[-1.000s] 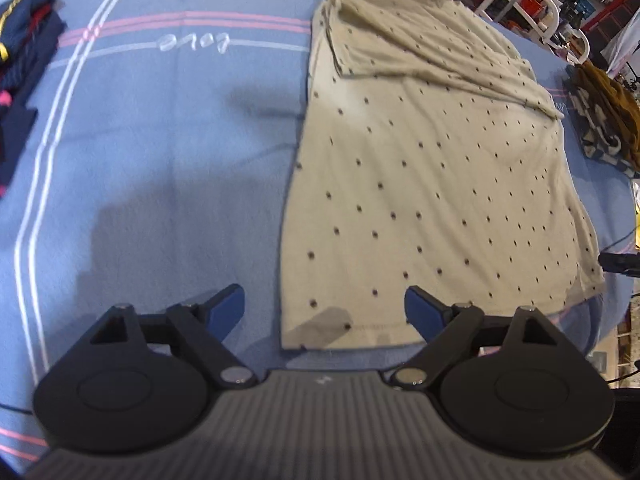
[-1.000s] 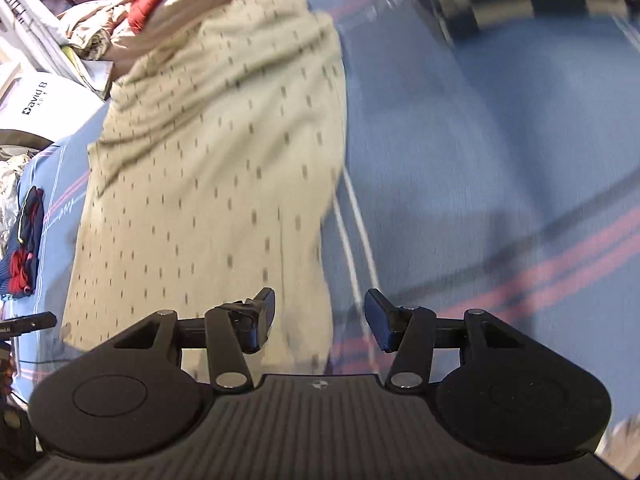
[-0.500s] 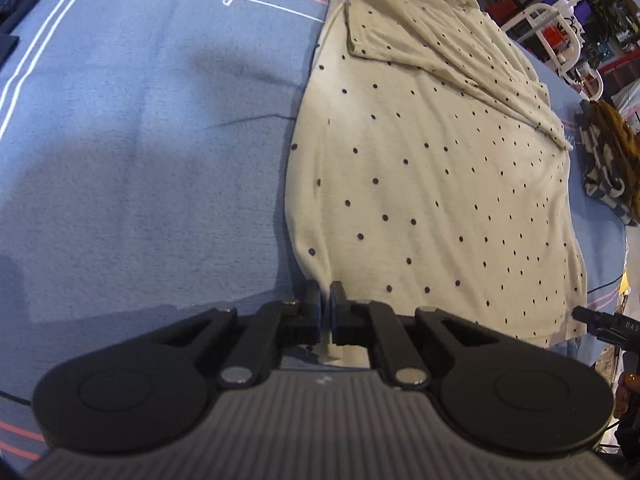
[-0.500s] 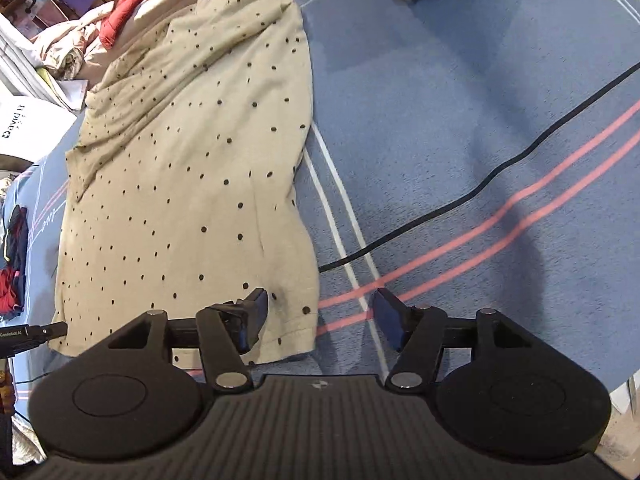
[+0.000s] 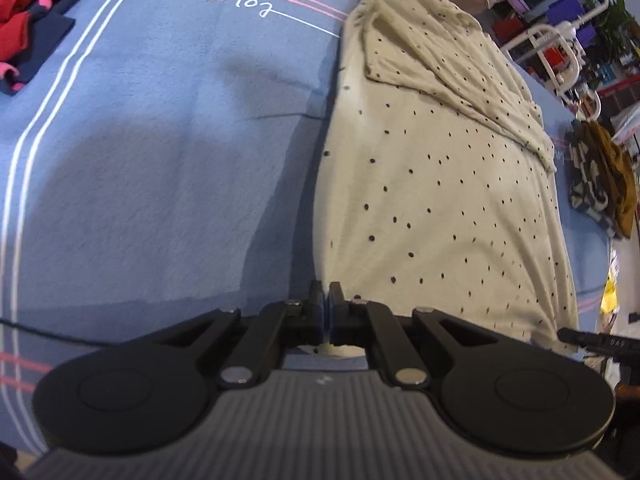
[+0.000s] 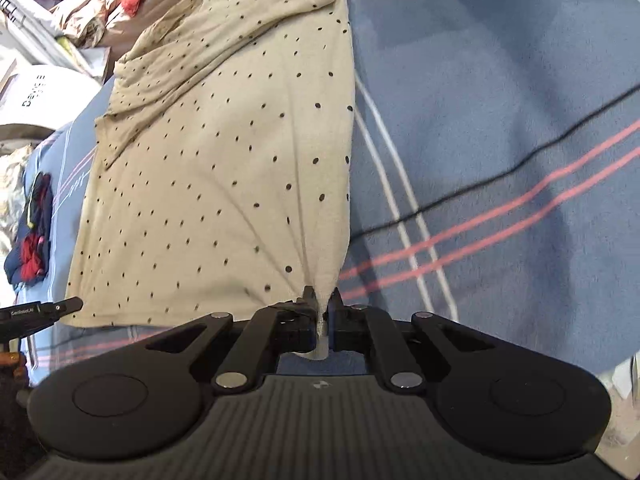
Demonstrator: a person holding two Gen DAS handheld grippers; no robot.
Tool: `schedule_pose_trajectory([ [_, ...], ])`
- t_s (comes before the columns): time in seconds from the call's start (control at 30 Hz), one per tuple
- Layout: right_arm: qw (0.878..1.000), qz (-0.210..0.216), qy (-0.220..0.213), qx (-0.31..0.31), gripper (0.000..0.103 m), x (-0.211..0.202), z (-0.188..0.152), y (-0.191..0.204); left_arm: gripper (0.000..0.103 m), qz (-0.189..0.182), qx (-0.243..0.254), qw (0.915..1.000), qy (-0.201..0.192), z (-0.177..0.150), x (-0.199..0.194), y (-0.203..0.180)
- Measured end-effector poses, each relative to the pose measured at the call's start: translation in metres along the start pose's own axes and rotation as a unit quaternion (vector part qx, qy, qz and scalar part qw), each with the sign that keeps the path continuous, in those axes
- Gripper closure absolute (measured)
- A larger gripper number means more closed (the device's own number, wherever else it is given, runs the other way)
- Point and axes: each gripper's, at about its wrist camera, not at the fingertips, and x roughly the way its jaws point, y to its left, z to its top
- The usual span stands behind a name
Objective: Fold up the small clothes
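A cream garment with small black dots (image 5: 436, 184) lies lengthwise on a blue striped blanket (image 5: 152, 160), its far end folded over. My left gripper (image 5: 325, 312) is shut on the garment's near left hem corner. My right gripper (image 6: 322, 308) is shut on the near right hem corner of the same garment (image 6: 224, 168); cloth bunches between the jaws and creases fan out from it. Each view shows the tip of the other gripper at its edge.
A pile of dark blue and red clothes (image 5: 24, 20) lies far left on the blanket. A brown and patterned garment (image 5: 600, 176) lies at the right. A black cable (image 6: 500, 172) crosses the blanket beside the garment. Shelving and clutter stand beyond the bed.
Both grippers were open a second ago. The left shut on the hem corner first. The right has since closed on the other corner, and the hem has lifted slightly.
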Motion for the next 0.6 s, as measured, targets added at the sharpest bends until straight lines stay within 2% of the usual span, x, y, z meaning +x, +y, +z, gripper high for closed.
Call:
schedule_pose_trajectory([
  [0.07, 1.000, 0.001, 0.015, -0.011, 0.094, -0.004, -0.007, 0.005, 0.102, 0.005, 0.009, 0.9999, 0.005, -0.006, -0.007, -0.002],
  [0.3, 0.998, -0.002, 0.053, -0.012, 0.094, -0.016, -0.032, 0.002, 0.102, 0.031, -0.020, 0.9989, 0.028, -0.025, -0.026, 0.016],
  [0.47, 0.997, 0.007, 0.082, -0.004, 0.094, -0.017, -0.041, -0.006, 0.101, 0.045, -0.011, 0.9978, 0.048, -0.017, -0.020, 0.011],
  [0.6, 0.997, 0.013, 0.077, 0.001, 0.094, -0.012, -0.029, -0.004, 0.101, 0.043, -0.009, 0.9978, 0.050, -0.001, -0.015, -0.002],
])
